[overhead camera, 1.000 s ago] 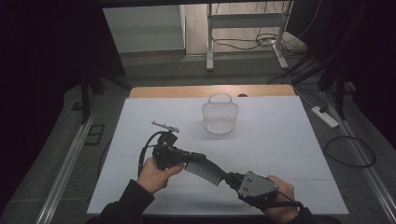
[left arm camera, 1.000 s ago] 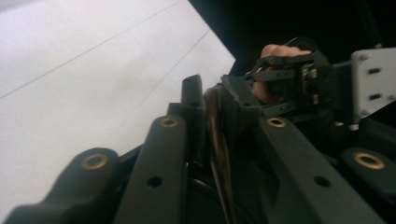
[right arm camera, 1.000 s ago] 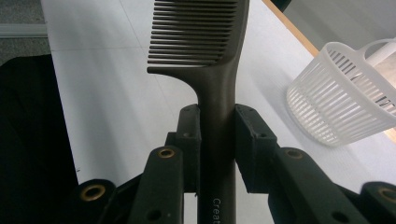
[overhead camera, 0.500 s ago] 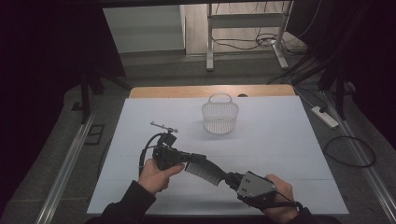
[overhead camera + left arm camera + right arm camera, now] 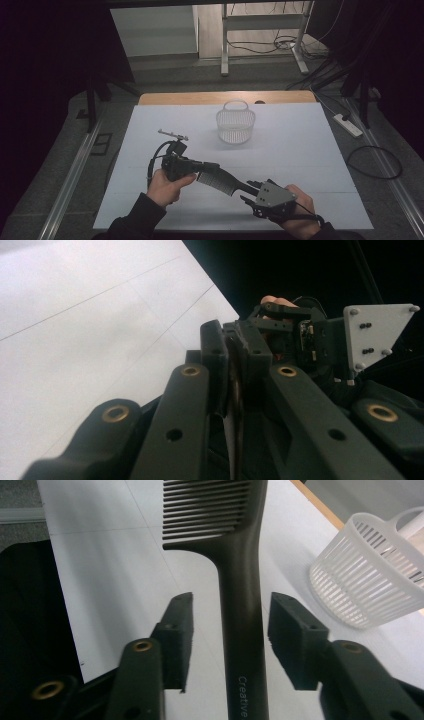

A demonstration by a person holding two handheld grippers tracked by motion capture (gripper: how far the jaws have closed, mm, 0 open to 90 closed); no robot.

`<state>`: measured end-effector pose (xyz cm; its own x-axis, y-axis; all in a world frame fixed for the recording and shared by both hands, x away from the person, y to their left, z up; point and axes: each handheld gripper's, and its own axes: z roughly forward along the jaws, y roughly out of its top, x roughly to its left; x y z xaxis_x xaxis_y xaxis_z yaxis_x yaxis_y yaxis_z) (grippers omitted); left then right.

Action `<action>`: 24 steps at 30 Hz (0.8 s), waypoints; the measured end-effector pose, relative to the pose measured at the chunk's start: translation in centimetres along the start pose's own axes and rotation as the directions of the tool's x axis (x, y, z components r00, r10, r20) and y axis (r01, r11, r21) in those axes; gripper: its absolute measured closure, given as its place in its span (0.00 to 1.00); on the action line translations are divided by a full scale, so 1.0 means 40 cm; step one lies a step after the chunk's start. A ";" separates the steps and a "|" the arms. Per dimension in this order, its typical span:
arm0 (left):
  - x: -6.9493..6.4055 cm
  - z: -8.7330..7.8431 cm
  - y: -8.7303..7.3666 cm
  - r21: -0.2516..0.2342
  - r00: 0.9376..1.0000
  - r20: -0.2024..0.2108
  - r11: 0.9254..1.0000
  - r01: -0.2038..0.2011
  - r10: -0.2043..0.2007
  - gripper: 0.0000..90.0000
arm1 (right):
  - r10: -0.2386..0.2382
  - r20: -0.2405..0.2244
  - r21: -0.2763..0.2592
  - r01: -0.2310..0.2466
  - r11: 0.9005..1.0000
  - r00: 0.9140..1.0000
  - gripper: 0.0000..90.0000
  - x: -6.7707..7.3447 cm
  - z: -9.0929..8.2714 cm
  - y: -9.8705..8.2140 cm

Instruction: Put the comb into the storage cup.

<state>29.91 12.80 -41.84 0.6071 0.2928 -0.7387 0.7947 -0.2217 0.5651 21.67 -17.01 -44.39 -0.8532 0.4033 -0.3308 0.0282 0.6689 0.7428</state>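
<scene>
A black comb (image 5: 220, 179) hangs level above the white table sheet (image 5: 300, 150) near its front edge. My left gripper (image 5: 207, 167) is shut on the comb's toothed end; in the left gripper view the comb (image 5: 234, 390) shows edge-on between the pressed jaws of that gripper (image 5: 230, 345). My right gripper (image 5: 252, 192) is at the handle end. Its jaws have just been opening. In the right gripper view the comb's handle (image 5: 240, 580) runs between the pads of the right gripper (image 5: 230, 615) with a gap on each side.
A white slatted basket (image 5: 235, 122) with a handle stands at the back middle of the sheet, seen at the right as the basket (image 5: 370, 580). A thin metal clip (image 5: 172, 134) lies left of it. The right gripper's grey plate (image 5: 375, 335) faces the left camera.
The right gripper's jaws have spread off the comb's handle. Both hands and the comb have kept their places.
</scene>
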 end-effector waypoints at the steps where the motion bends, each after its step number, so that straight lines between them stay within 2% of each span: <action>1: 0.000 -0.001 0.001 0.001 1.000 -0.004 1.000 -0.005 0.005 0.93 | 0.004 -0.008 0.003 -0.004 1.000 1.000 0.55 -0.003 0.000 0.000; 7: 0.000 -0.012 0.004 -0.013 1.000 -0.015 1.000 -0.018 0.017 0.93 | 0.042 -0.021 0.019 -0.041 0.999 0.999 0.45 -0.012 0.000 -0.004; 13: 0.000 -0.023 0.008 -0.013 0.999 -0.029 0.999 -0.044 0.044 0.93 | 0.085 -0.056 0.034 -0.083 0.996 0.995 0.38 -0.025 -0.001 -0.008; 16: -0.002 -0.027 0.011 -0.013 0.998 -0.038 0.999 -0.049 0.049 0.93 | 0.101 -0.071 0.035 -0.099 0.995 0.992 0.35 -0.031 -0.004 -0.011; 20: -0.002 -0.033 0.016 -0.020 0.997 -0.049 0.998 -0.059 0.058 0.93 | 0.117 -0.063 0.031 -0.115 0.993 0.991 0.32 -0.036 -0.011 -0.017; 24: -0.001 -0.041 0.021 -0.030 0.996 -0.054 0.997 -0.067 0.065 0.93 | 0.138 -0.079 0.055 -0.134 0.989 0.987 0.29 -0.043 -0.012 -0.023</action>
<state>30.55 14.13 -40.72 0.6565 0.3273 -0.6796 0.7519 -0.2129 0.6239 22.86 -18.63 -44.23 -0.8796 0.4412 -0.1779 0.1707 0.6418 0.7476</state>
